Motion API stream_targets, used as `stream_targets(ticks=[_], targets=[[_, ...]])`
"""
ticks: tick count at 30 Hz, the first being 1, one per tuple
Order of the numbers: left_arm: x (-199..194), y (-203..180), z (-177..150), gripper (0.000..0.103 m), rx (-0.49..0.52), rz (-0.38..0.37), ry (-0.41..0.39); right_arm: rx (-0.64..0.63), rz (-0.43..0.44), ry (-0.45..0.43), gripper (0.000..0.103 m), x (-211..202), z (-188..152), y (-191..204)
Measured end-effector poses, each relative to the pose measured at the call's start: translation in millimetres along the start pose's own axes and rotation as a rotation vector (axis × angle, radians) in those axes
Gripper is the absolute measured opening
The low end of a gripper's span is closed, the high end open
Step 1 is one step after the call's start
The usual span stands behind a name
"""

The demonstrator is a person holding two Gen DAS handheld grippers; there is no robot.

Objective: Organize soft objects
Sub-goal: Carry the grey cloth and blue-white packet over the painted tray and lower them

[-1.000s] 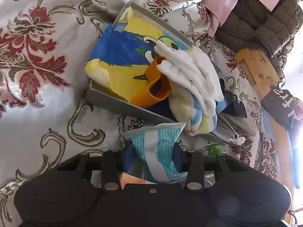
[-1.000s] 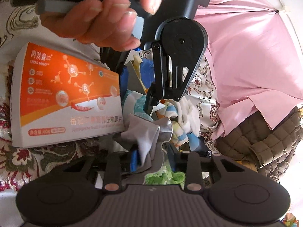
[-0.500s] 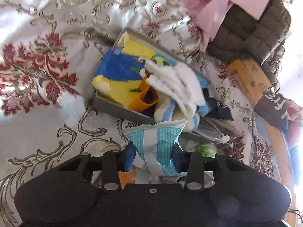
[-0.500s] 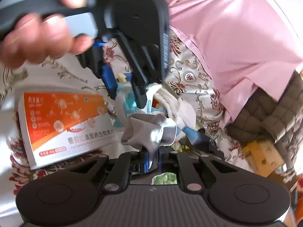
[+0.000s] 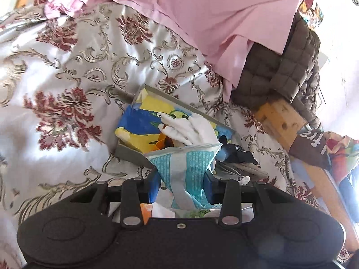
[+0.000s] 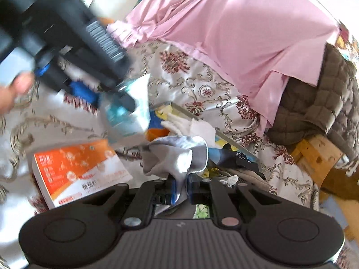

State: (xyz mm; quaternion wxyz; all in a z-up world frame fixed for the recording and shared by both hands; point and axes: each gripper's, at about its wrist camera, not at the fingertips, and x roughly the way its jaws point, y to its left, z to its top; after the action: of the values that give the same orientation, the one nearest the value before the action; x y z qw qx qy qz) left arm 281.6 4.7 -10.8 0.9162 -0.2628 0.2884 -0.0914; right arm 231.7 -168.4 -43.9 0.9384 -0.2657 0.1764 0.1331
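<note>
Left wrist view: the left gripper (image 5: 181, 185) is clamped on a teal-and-white packet (image 5: 186, 168) at lower centre, its top edge rising in front of the grey tray (image 5: 132, 154) and white glove (image 5: 193, 130) mid-frame.

Right wrist view: the right gripper (image 6: 180, 189), its jaws just drawn together, pinches a grey cloth (image 6: 175, 157) at lower centre; the cloth bunches just above the fingertips, with an orange box (image 6: 76, 168) at lower left.

Shallow grey tray (image 5: 132, 154) on floral satin bedspread (image 5: 67, 71), mid-frame. White knit glove (image 5: 193, 132) in tray, atop yellow-blue printed bag (image 5: 143, 123). Orange-white carton (image 6: 78, 168) left of tray. Pink sheet (image 5: 213, 11) behind; quilted brown jacket (image 5: 289, 71) far right.
</note>
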Motion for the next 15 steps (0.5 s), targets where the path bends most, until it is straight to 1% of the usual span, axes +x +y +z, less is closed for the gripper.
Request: stream_targets(ticks=[7, 11, 15], targets=[[-25, -9, -24, 0.042, 0.049, 0.087, -0.030, 0.179, 0.073, -0.064, 0.011, -20, 3, -26], [-37, -16, -27, 0.042, 0.082, 0.119, -0.059, 0.265, 0.116, -0.092, 0.011, -23, 4, -40], [-42, -24, -27, 0.042, 0.129, 0.168, -0.087, 0.323, 0.130, -0.106, 0.011, -20, 4, -50]])
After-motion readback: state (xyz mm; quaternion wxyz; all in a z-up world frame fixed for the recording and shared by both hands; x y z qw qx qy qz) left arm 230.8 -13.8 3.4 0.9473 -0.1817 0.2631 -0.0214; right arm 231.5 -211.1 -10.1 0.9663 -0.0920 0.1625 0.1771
